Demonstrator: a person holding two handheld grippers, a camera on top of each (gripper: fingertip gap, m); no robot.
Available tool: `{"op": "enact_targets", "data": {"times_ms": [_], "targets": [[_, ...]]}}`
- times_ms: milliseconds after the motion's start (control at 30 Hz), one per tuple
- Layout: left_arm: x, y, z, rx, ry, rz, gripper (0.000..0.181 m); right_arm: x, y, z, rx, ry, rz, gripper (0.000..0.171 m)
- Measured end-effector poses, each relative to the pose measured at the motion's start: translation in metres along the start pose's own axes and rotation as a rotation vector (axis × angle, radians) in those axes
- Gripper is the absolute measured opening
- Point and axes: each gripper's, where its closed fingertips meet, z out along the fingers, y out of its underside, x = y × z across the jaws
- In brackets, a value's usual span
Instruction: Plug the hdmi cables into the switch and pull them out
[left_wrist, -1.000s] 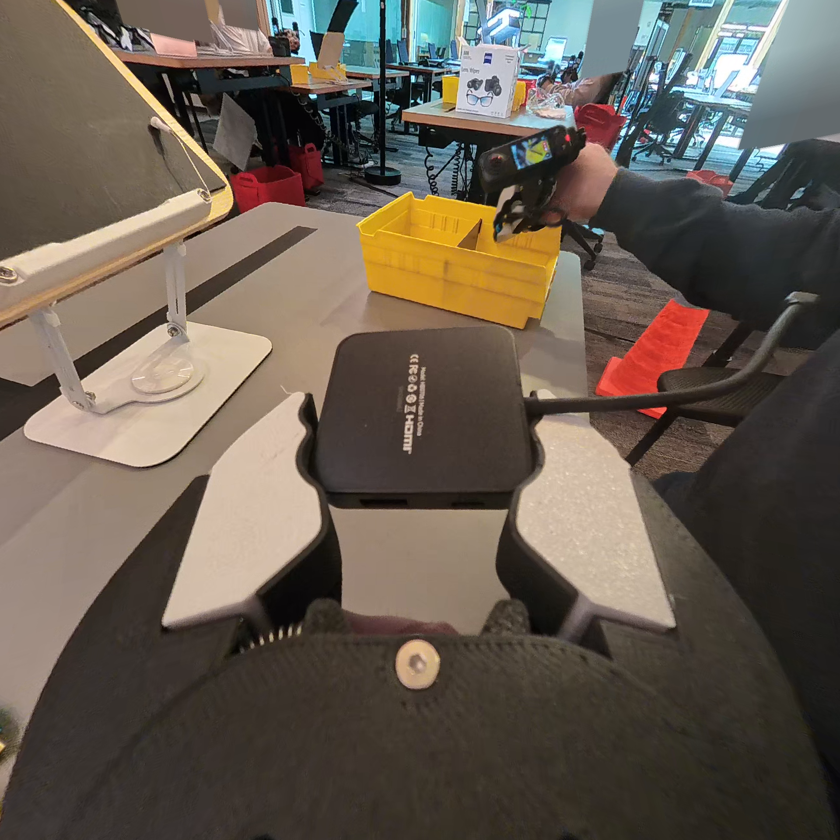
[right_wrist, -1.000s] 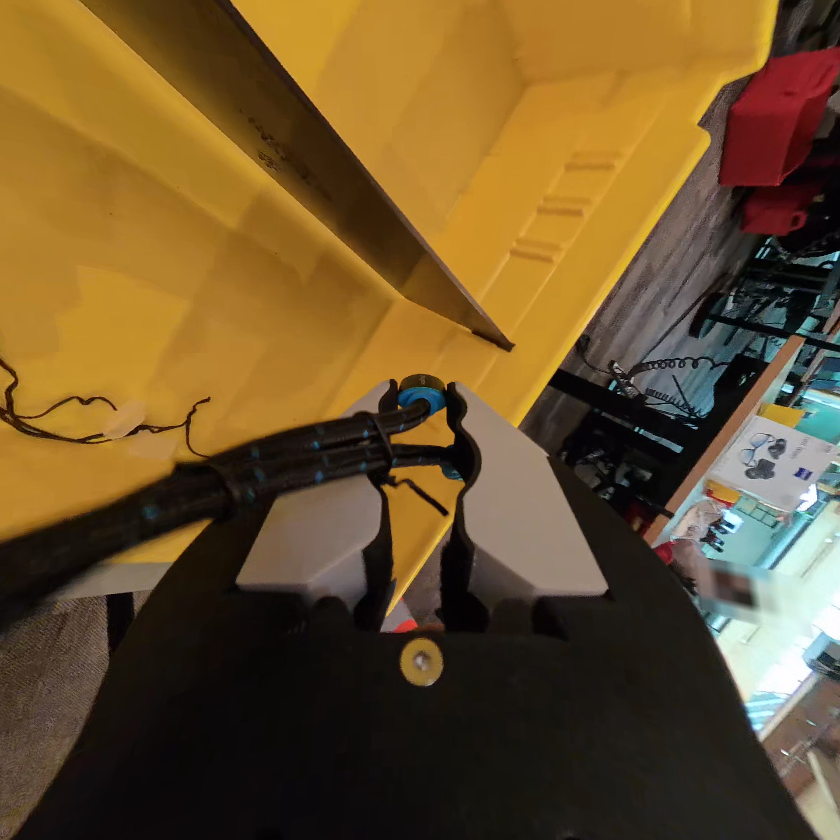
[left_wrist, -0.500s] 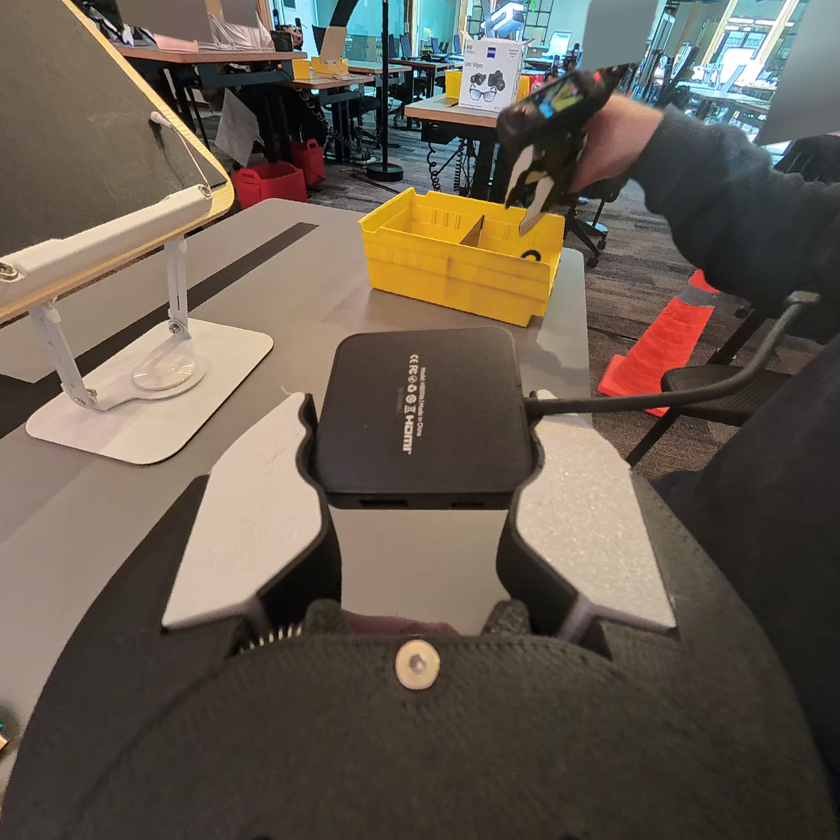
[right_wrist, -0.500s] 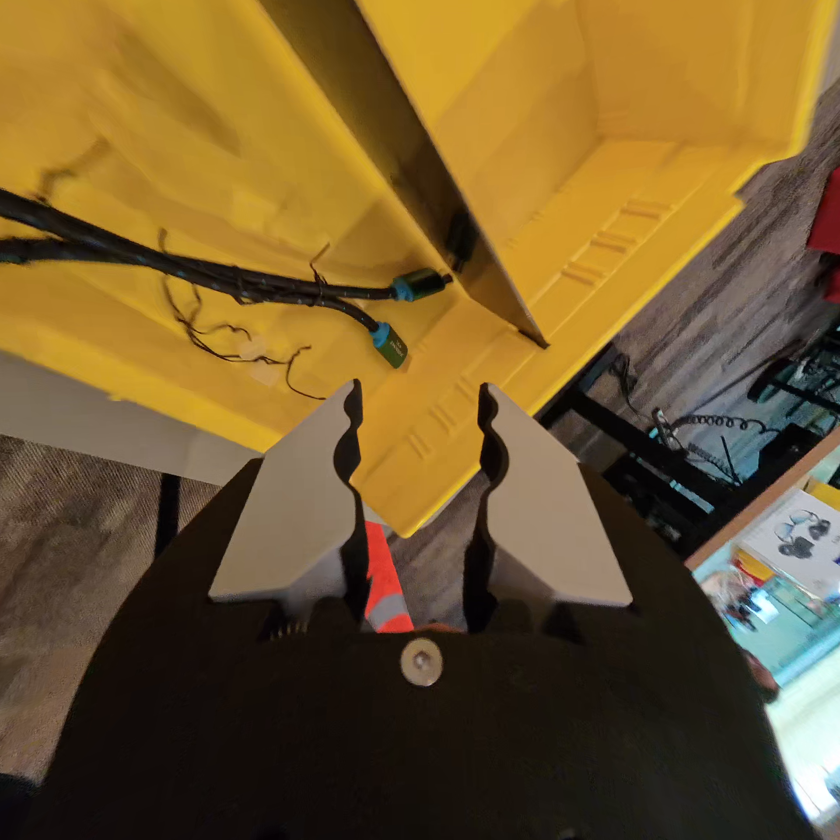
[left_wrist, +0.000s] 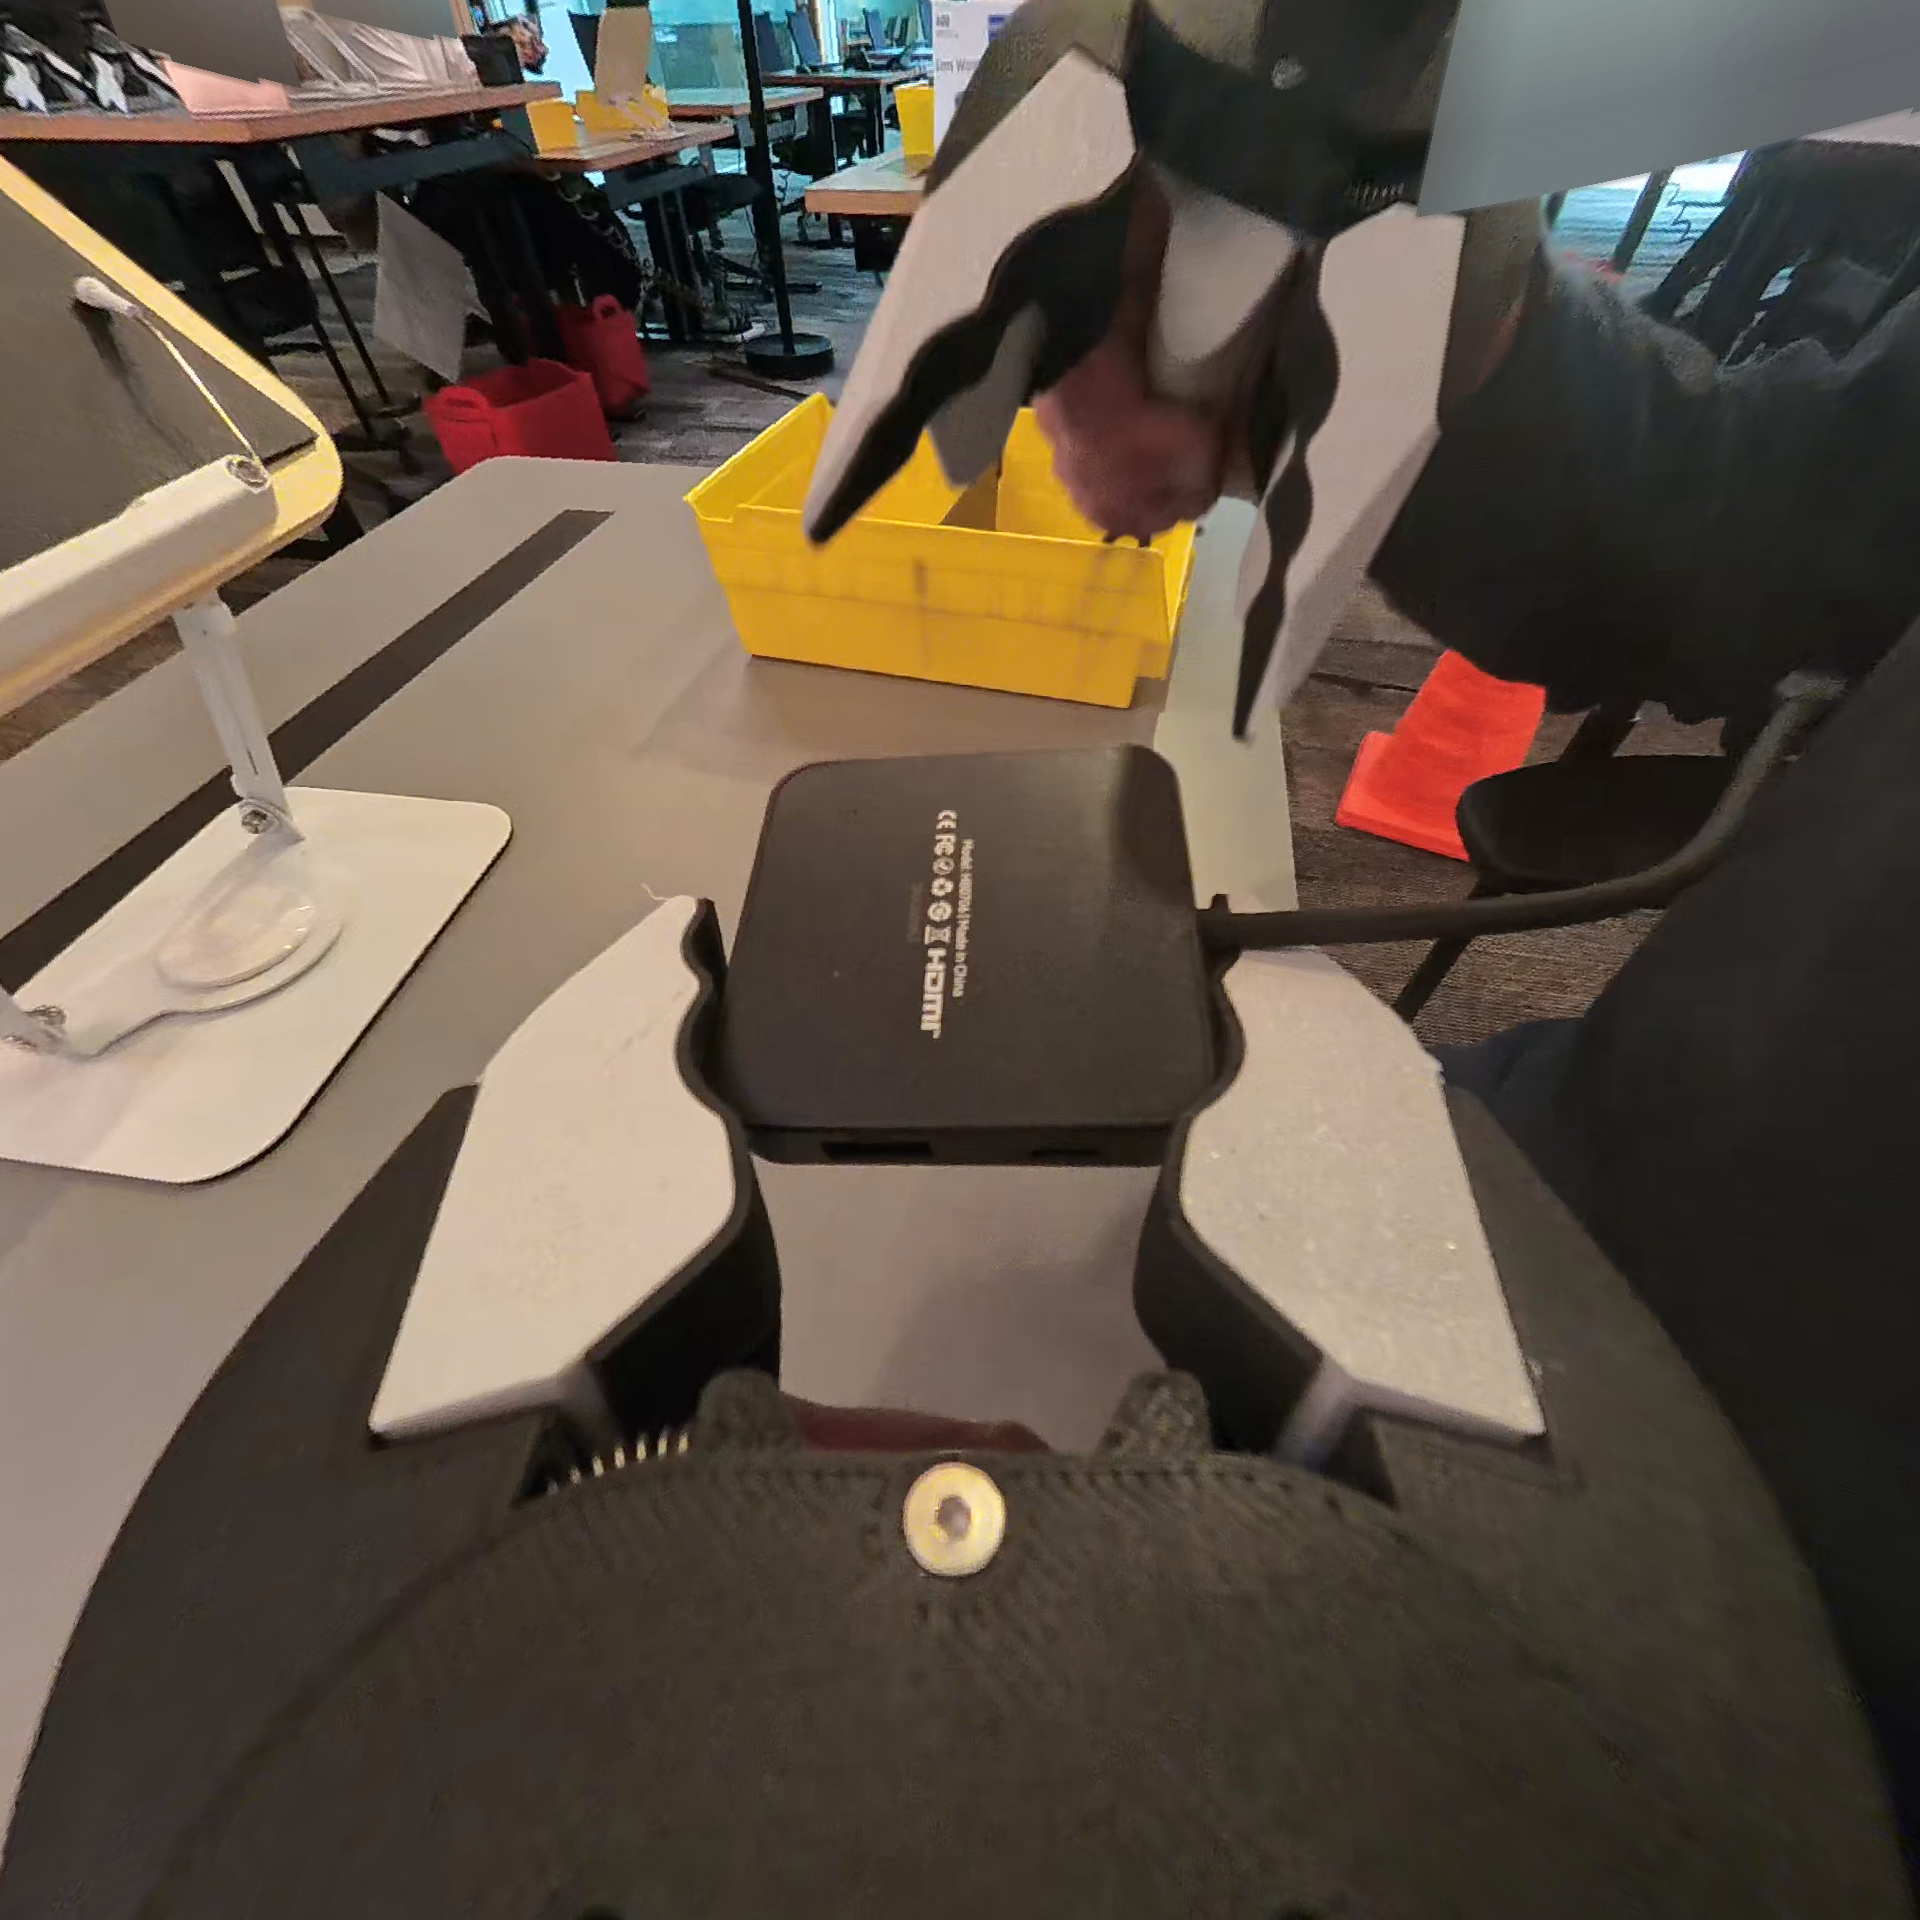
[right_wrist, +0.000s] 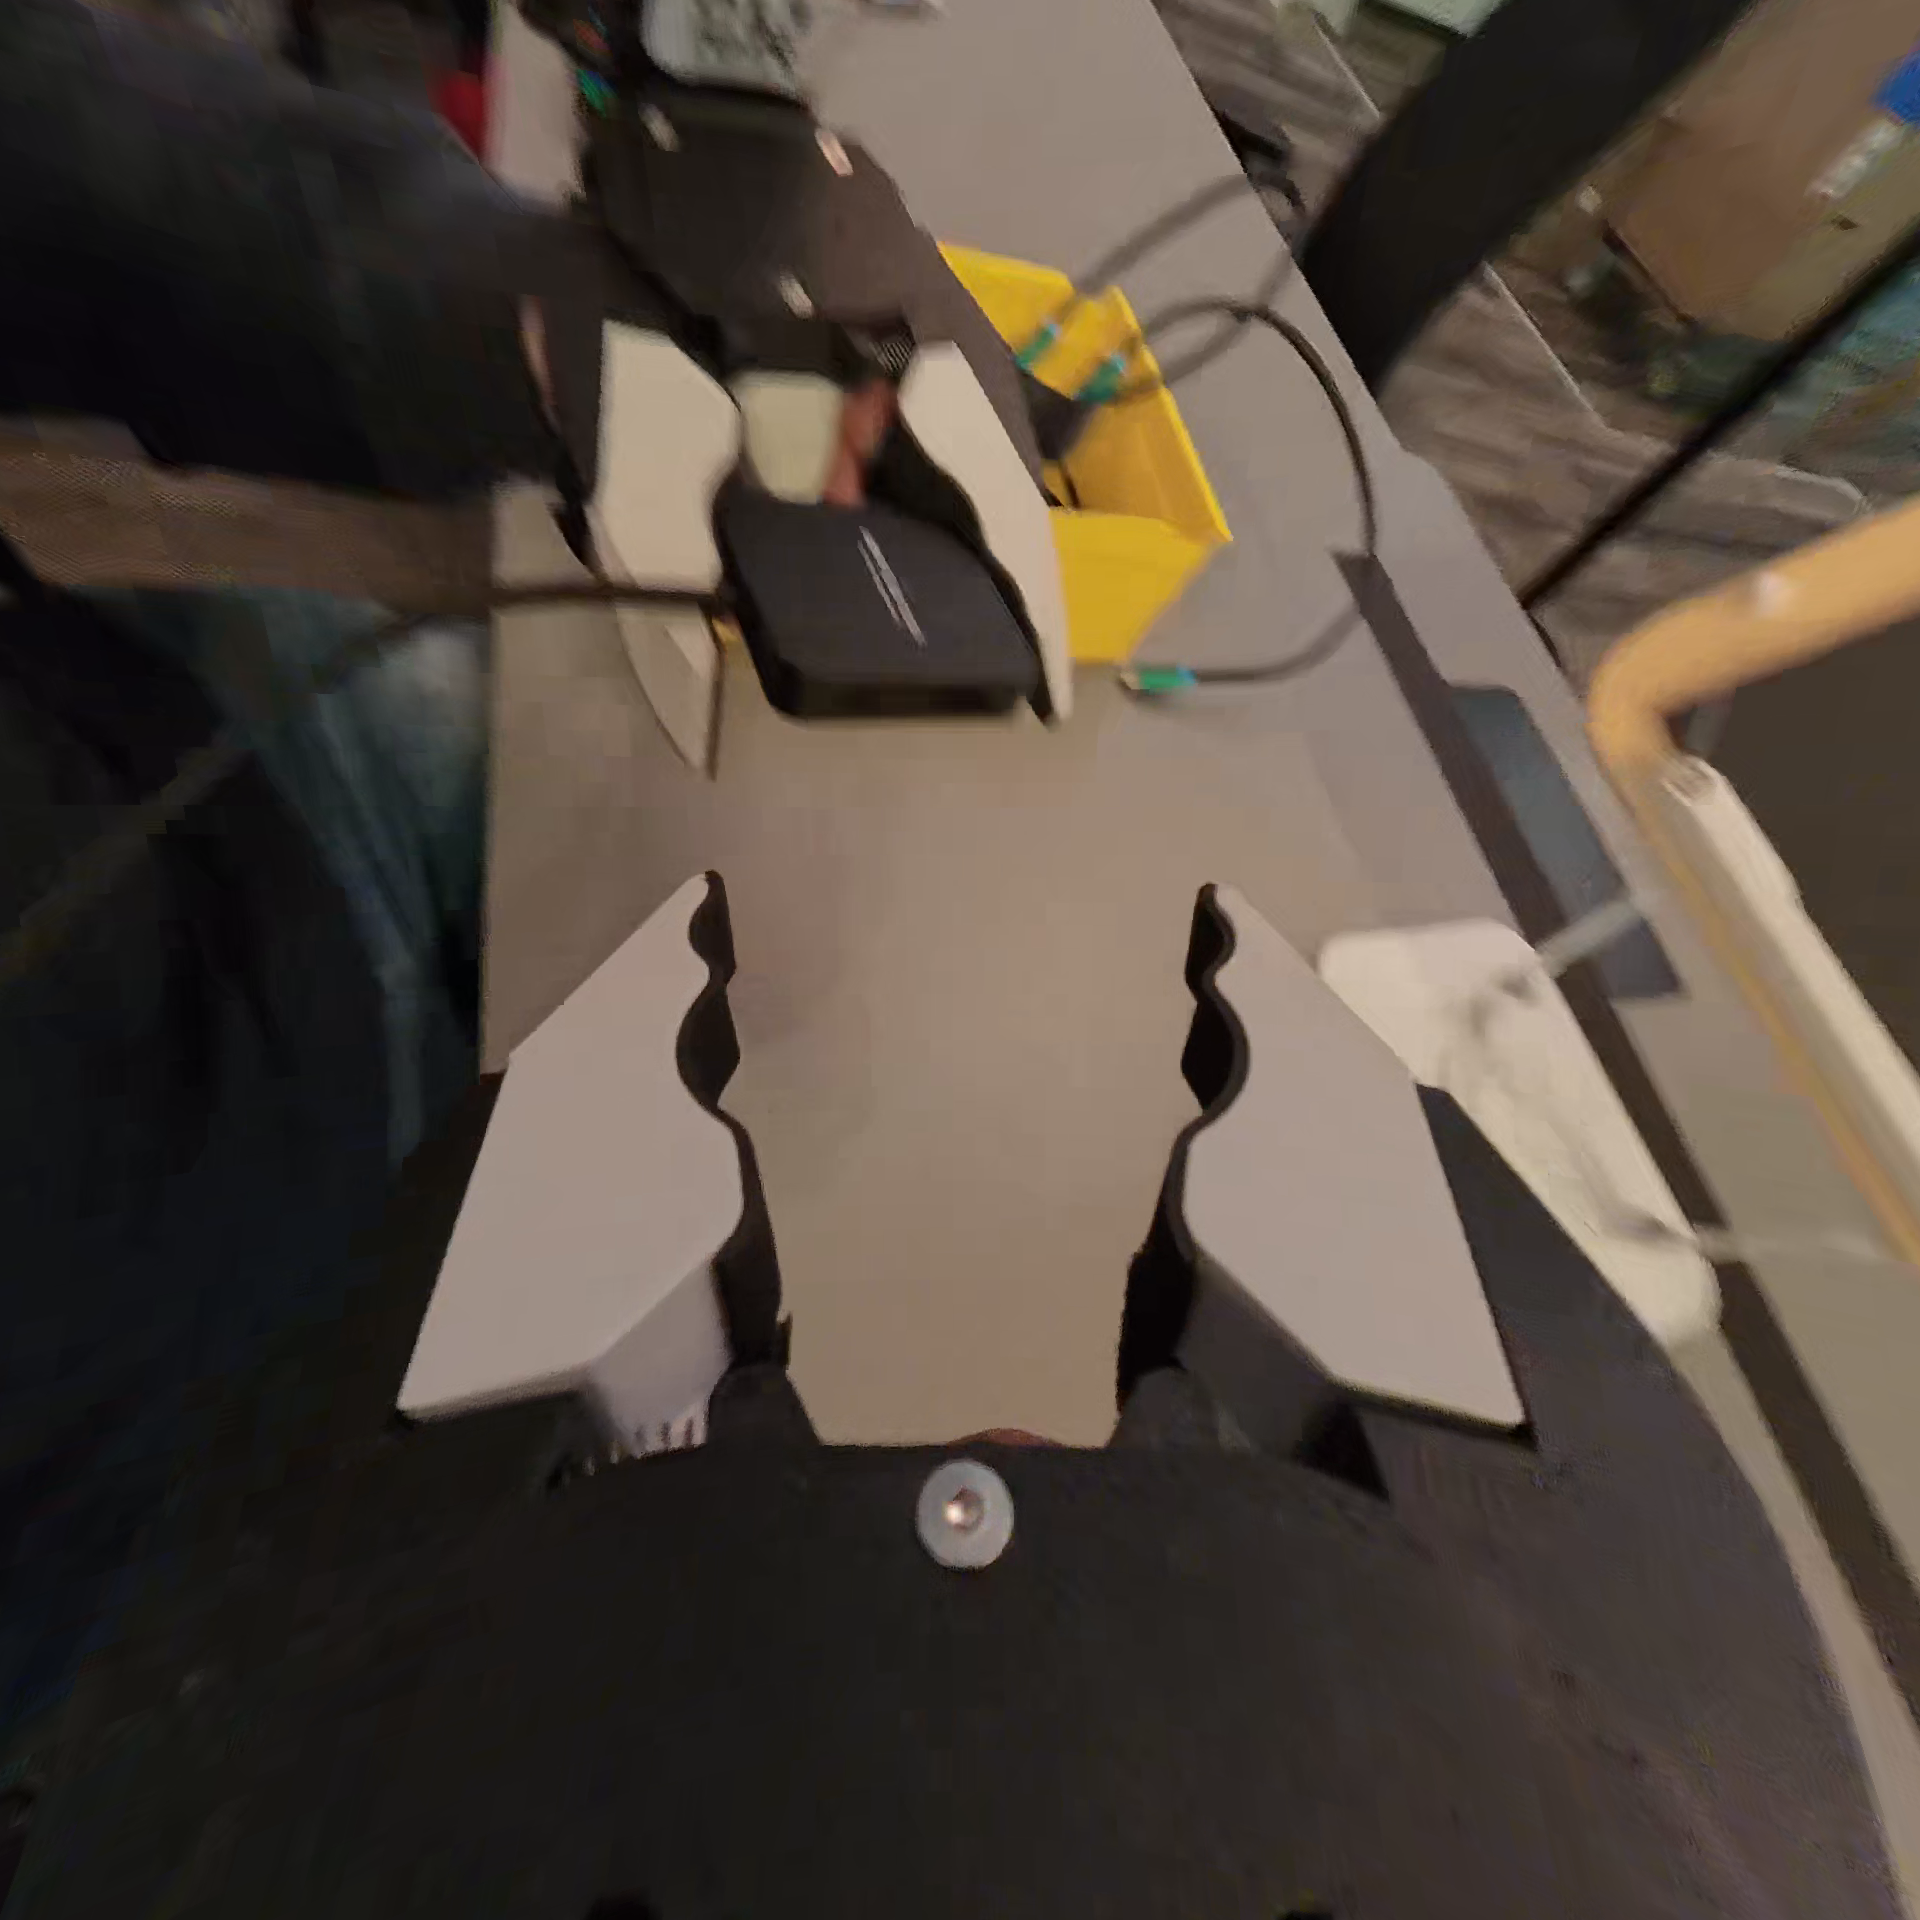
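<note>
Jaws on the left gripper (left_wrist: 966, 997) are spread wide and pressed against both sides of the flat black rounded-corner HDMI switch box (left_wrist: 966, 935), pinning it flat on the grey counter (left_wrist: 582, 665). My guess is that's to keep it from sliding when a plug gets pushed in. Its two ports facing the camera look empty, and one black cord (left_wrist: 1455, 914) runs off its right side.

Jaws on the right gripper (right_wrist: 961, 1060) are spread wide too, holding nothing, hanging in the air above the counter and pointed back at the switch.

Counting up: two grippers and one switch. In the right wrist view I see one black cable with a green-tipped plug (right_wrist: 1158, 682) lying loose on the counter beside a yellow plastic bin (right_wrist: 1127, 520), plus what looks like two more green-tipped plugs (right_wrist: 1075, 358) sticking out of that bin, though it's blurry. Other end of the counter has a second yellow plastic bin with a divider (left_wrist: 956, 603). Also one white tablet-style stand (left_wrist: 229, 935). Nothing's plugged in yet, far as I can tell.
</note>
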Motion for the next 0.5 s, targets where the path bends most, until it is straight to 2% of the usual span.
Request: {"op": "enact_targets", "data": {"times_ms": [100,200,333,500], "targets": [[0.006,0.000,0.001,0.006,0.035,0.005,0.086,-0.004,-0.006,0.025,0.056,-0.081,0.036,0.084],[0.011,0.000,0.003,0.007,0.060,0.007,0.086,-0.014,-0.023,0.032,0.184,-0.180,0.068,0.076],[0.014,0.001,0.003,0.010,0.088,-0.016,0.086,-0.018,-0.025,0.037,0.186,-0.198,-0.006,0.075],[0.012,-0.001,0.003,0.033,0.082,-0.023,0.086,-0.020,-0.023,0.037,0.203,-0.268,0.107,0.063]]}}
